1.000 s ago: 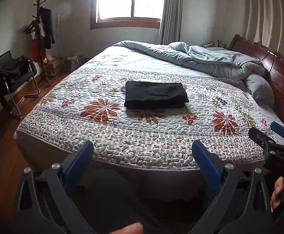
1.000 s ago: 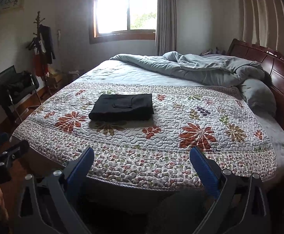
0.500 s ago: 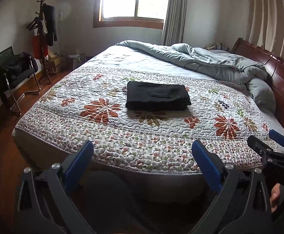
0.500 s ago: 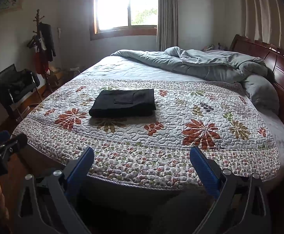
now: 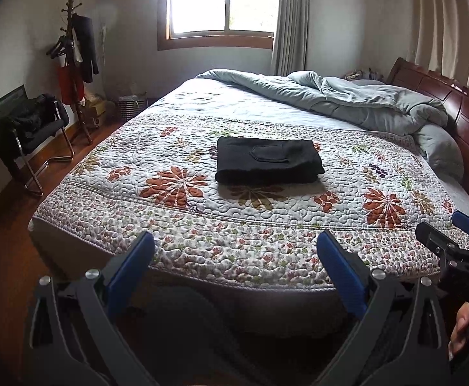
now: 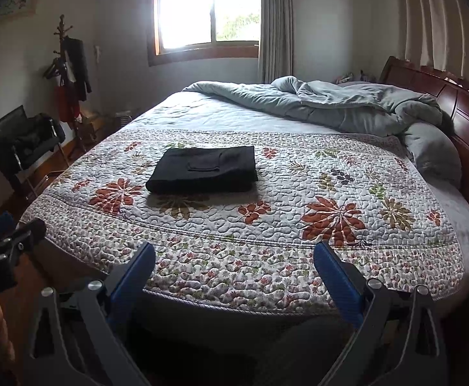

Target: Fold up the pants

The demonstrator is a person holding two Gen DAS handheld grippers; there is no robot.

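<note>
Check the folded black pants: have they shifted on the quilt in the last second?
No. The folded black pants lie just above the same olive flower, right of the same red flower; only the cameras moved.

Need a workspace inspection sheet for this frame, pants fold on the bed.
Surface: floral quilted bedspread, flat.
Job's things: black folded pants, compact rectangle, pocket up, untouched.
Clutter: rumpled grey duvet by wooden headboard.
Grippers: left gripper and right gripper open, empty, short of the bed edge.
Cables: nothing seen.
Surroundings: window, coat stand, black chair.
</note>
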